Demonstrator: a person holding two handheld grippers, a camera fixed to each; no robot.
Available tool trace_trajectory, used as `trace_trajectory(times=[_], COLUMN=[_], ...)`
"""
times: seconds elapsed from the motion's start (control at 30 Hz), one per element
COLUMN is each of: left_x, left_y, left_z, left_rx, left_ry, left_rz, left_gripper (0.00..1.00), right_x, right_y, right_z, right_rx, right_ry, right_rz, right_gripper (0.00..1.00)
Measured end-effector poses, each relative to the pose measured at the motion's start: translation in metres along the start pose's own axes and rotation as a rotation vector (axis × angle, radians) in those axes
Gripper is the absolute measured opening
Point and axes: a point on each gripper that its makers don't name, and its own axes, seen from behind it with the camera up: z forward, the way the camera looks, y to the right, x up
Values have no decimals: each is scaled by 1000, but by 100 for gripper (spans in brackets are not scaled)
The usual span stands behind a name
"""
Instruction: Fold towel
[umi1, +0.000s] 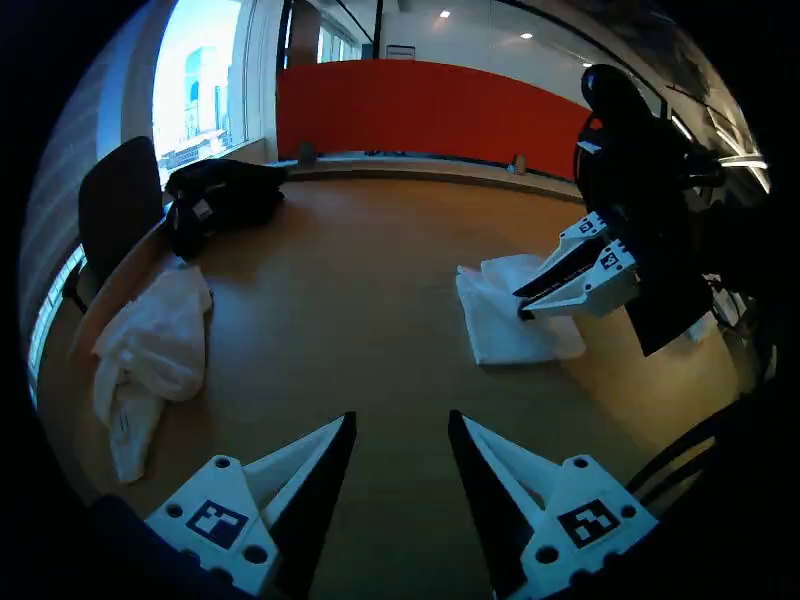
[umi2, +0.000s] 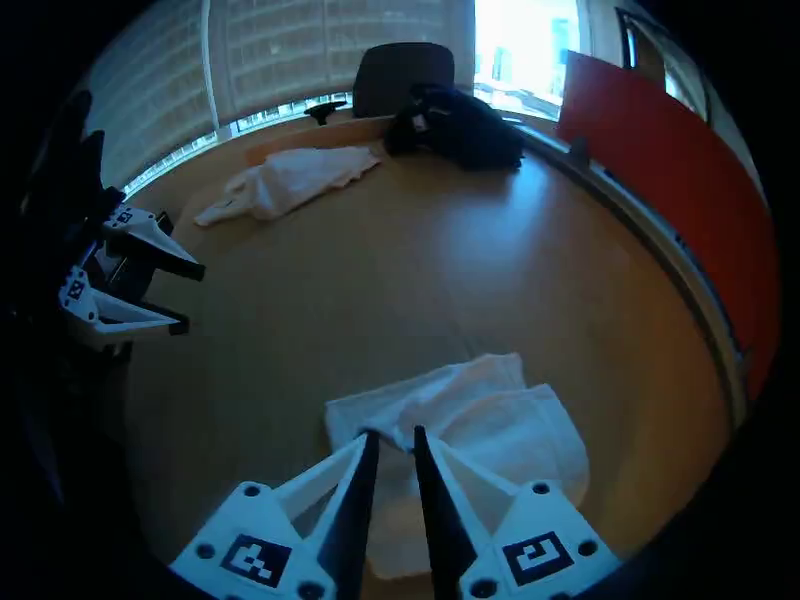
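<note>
A white towel (umi1: 510, 315) (umi2: 480, 415) lies folded on the wooden table, one layer rumpled across its top. My right gripper (umi2: 395, 433) hovers at its near edge, the jaws only a narrow gap apart with towel cloth visible through the gap and nothing pinched. From the left gripper view, the right gripper (umi1: 520, 303) sits over the towel's right side, held by a dark-sleeved arm. My left gripper (umi1: 400, 420) is open above bare table, well short of the towel. It also appears at the left of the right gripper view (umi2: 190, 297).
A second white towel (umi1: 150, 355) (umi2: 285, 180) lies crumpled near the table's curved edge. A black bag (umi1: 220, 195) (umi2: 460, 125) rests beyond it, by a dark chair (umi1: 115, 205) (umi2: 400, 75). A red partition (umi1: 430, 110) runs along the far side.
</note>
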Motion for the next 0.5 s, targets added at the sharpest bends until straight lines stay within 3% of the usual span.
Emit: trace_trajectory(times=[0.13, 0.2, 0.23, 0.5], left_x=[1, 1, 1, 4], left_y=[0, 0, 0, 3], left_z=[0, -1, -1, -1], left_rx=[2, 1, 2, -1], left_ry=[1, 2, 2, 7], left_rz=[-1, -1, 0, 4], left_gripper=[67, 67, 67, 67], right_x=[1, 2, 2, -1], right_y=[1, 1, 1, 5], right_z=[-5, -7, -8, -16], right_rx=[-1, 0, 1, -21], right_ry=[14, 22, 26, 38], right_rz=[14, 23, 28, 38], right_gripper=[54, 81, 85, 86])
